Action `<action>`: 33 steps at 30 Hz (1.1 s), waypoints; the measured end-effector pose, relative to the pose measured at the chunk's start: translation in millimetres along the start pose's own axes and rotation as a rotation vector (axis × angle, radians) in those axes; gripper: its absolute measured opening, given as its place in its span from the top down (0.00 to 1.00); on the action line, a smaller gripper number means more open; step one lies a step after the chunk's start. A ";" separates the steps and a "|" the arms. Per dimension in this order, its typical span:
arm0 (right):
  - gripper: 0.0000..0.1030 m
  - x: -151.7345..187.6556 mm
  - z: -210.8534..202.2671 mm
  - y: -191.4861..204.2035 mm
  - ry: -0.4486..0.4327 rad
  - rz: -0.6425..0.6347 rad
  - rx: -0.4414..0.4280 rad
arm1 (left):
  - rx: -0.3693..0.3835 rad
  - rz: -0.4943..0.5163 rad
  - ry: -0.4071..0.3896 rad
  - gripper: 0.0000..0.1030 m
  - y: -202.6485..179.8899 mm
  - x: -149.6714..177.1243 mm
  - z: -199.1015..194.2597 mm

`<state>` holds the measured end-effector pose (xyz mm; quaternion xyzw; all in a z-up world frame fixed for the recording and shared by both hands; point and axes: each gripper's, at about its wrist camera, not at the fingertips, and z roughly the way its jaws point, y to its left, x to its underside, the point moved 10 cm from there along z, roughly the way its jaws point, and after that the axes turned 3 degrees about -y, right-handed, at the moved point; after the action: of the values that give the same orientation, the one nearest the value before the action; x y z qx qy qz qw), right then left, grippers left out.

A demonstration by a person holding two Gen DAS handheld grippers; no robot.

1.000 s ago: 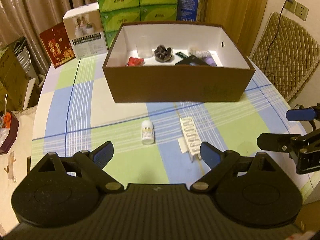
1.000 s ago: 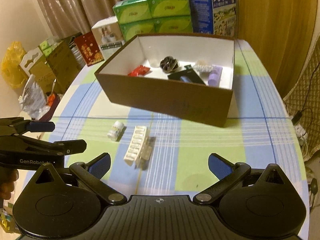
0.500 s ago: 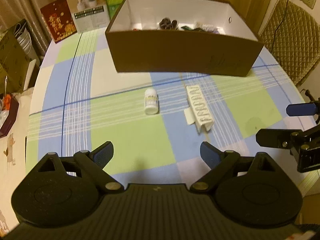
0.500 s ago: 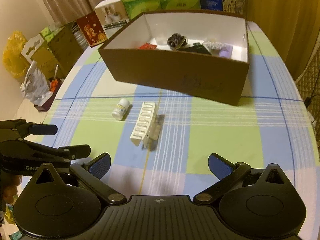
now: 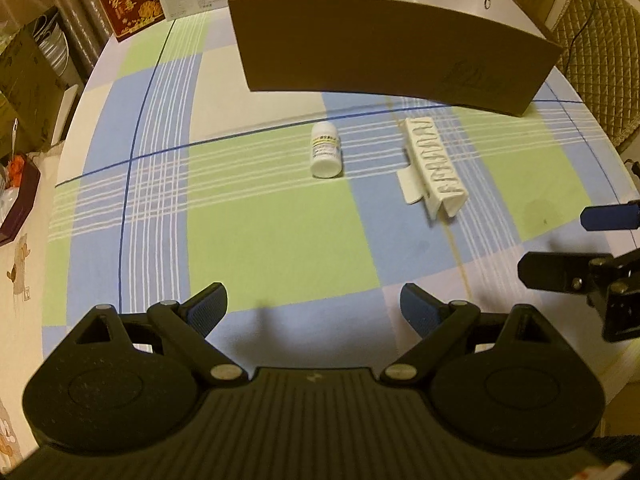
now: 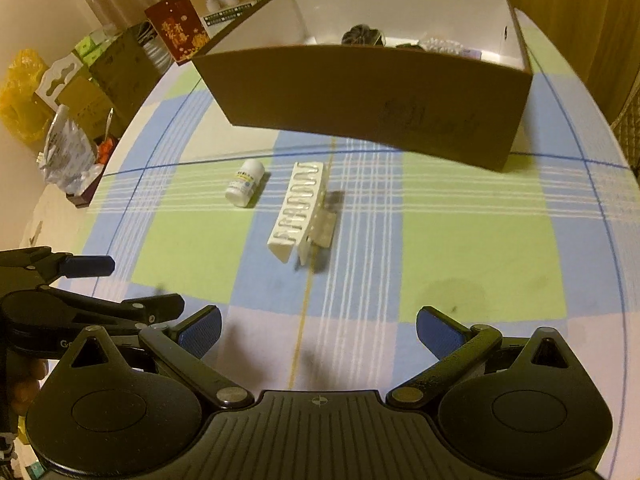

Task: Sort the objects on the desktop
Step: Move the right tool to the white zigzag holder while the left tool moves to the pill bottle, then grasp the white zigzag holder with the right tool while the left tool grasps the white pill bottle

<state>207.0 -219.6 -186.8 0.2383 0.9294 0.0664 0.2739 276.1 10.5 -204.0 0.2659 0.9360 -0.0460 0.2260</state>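
Bottle and rack are what remain out on the checked tablecloth. From the left wrist view, the left gripper hangs over the cloth with its blue pads spread wide and nothing between them. The small white bottle lies on its side almost straight ahead of those pads, well apart from them, its long axis running away toward the brown box, base end nearest. The white slotted rack lies to its right, also lengthwise toward the box but slanted. The right gripper's fingers poke in at the right edge.

From the right wrist view, the right gripper is likewise spread and empty. The rack sits ahead and slightly left of its centre, near end angled leftward; the bottle lies farther left, just beside the rack but not touching. The box beyond already holds several items.

By my reckoning the bottle falls to the left gripper, the rack to the right. Both lie along the reach, so pads closing crosswise should meet their narrow sides.
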 end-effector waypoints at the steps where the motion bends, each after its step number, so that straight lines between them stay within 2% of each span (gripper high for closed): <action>1: 0.02 0.5 3.0 0.8 0.003 0.004 -0.003 | 0.000 -0.001 0.000 0.11 1.1 0.4 1.5; 9: 0.05 -14.2 16.5 5.1 -0.063 -0.006 0.019 | 0.000 0.002 -0.020 0.11 13.2 -8.2 11.0; 13: 0.17 -22.8 26.6 11.8 -0.084 -0.036 0.022 | -0.001 0.004 -0.035 0.11 20.1 -17.6 17.4; 15: 0.28 -27.2 32.9 16.2 -0.096 -0.054 0.023 | -0.002 0.007 -0.043 0.11 23.6 -23.3 21.1; 18: 0.37 -31.3 43.0 21.8 -0.099 -0.087 0.031 | -0.009 0.008 -0.050 0.12 29.7 -30.7 26.7; 26: 0.52 -40.9 68.5 25.4 -0.104 -0.148 0.068 | 0.000 0.026 -0.054 0.12 35.7 -40.1 38.7; 28: 0.59 -41.5 72.9 23.0 -0.096 -0.149 0.079 | 0.004 0.031 -0.053 0.12 35.7 -42.0 41.6; 30: 0.75 -42.1 74.9 19.0 -0.093 -0.143 0.084 | 0.010 0.038 -0.055 0.12 34.5 -44.9 44.4; 33: 0.76 -44.2 72.8 5.9 -0.097 -0.126 0.117 | 0.022 0.050 -0.063 0.12 31.2 -50.0 46.7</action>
<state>281.3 -236.1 -225.5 0.1981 0.9305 -0.0170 0.3077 348.7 3.7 -222.3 0.2900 0.9209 -0.0591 0.2535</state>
